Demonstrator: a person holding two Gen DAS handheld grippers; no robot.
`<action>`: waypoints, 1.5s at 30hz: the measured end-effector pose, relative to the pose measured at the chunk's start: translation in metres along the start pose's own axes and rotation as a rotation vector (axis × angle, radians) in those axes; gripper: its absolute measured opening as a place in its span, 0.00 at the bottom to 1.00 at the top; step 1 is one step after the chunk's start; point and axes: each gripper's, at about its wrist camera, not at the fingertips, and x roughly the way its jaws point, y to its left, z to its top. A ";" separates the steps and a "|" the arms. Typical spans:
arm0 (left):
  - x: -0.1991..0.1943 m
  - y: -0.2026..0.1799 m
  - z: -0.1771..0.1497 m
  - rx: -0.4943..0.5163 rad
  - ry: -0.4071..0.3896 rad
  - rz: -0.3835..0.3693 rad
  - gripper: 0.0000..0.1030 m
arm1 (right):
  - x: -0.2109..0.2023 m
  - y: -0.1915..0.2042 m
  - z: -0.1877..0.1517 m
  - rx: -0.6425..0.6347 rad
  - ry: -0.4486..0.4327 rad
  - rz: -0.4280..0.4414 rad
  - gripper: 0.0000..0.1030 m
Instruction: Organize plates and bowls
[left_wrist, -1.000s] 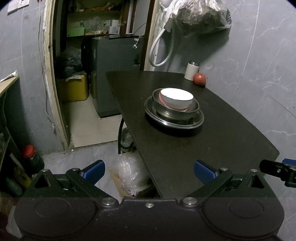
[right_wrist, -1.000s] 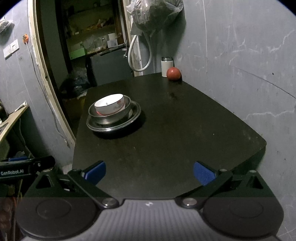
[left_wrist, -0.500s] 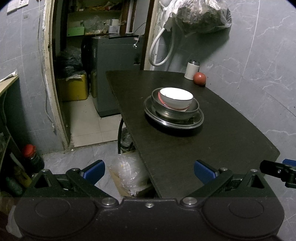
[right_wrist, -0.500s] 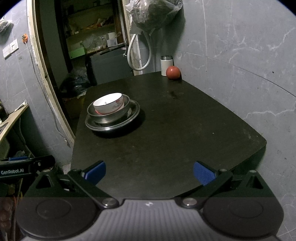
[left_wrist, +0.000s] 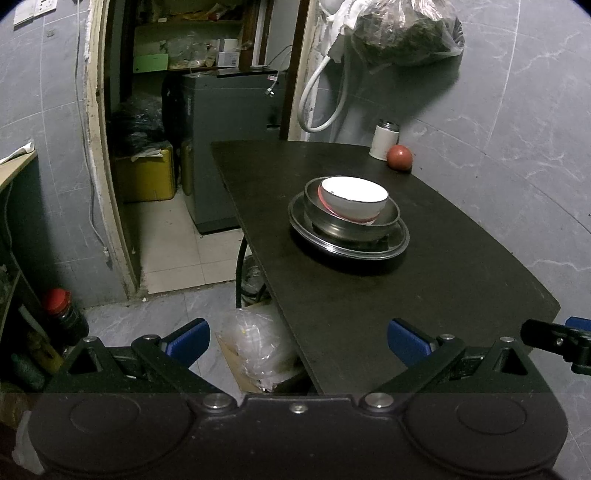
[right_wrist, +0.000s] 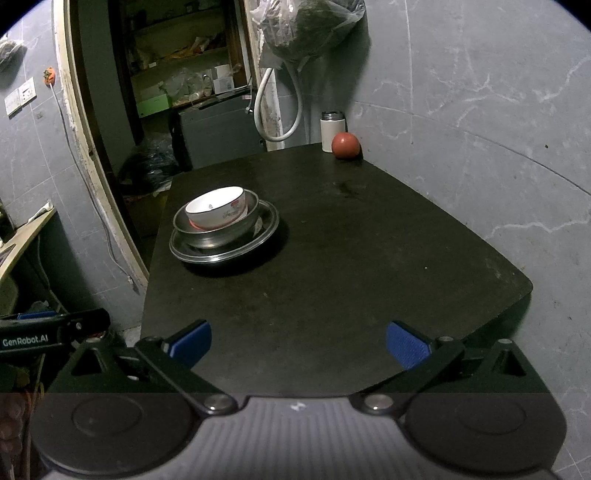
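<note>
Both grippers (left_wrist: 297, 338) (right_wrist: 298, 341) seemingly eased back slightly from the stacked bowls (right_wrist: 218, 218), jaws spread

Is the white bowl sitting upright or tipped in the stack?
Slightly tipped: the white bowl leans inside the steel bowl, its rim slanted, on the steel plate.

White bowl (right_wrist: 218, 210) nested in steel bowl (right_wrist: 221, 229) on plate (right_wrist: 225, 247) — dark table (right_wrist: 351, 258).

Ahead of the right gripper (right_wrist: 298, 345), wide apart and empty, bare black table (right_wrist: 351, 266) runs clear to the far corner, where a white canister (right_wrist: 332, 132) and red ball (right_wrist: 345, 145) stand touching. The stacked dishes (right_wrist: 223, 230) block forward-left; the wall (right_wrist: 480, 110) hems the right.
</note>
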 end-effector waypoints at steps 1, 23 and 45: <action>0.000 0.000 0.000 0.000 -0.001 0.000 0.99 | 0.000 0.000 0.000 0.000 0.000 0.000 1.00; 0.002 -0.001 0.005 0.033 0.004 0.000 0.99 | 0.001 0.003 0.002 -0.007 -0.004 -0.001 1.00; 0.001 -0.002 0.004 0.039 0.001 -0.002 0.99 | 0.000 0.004 0.003 0.000 -0.013 0.003 1.00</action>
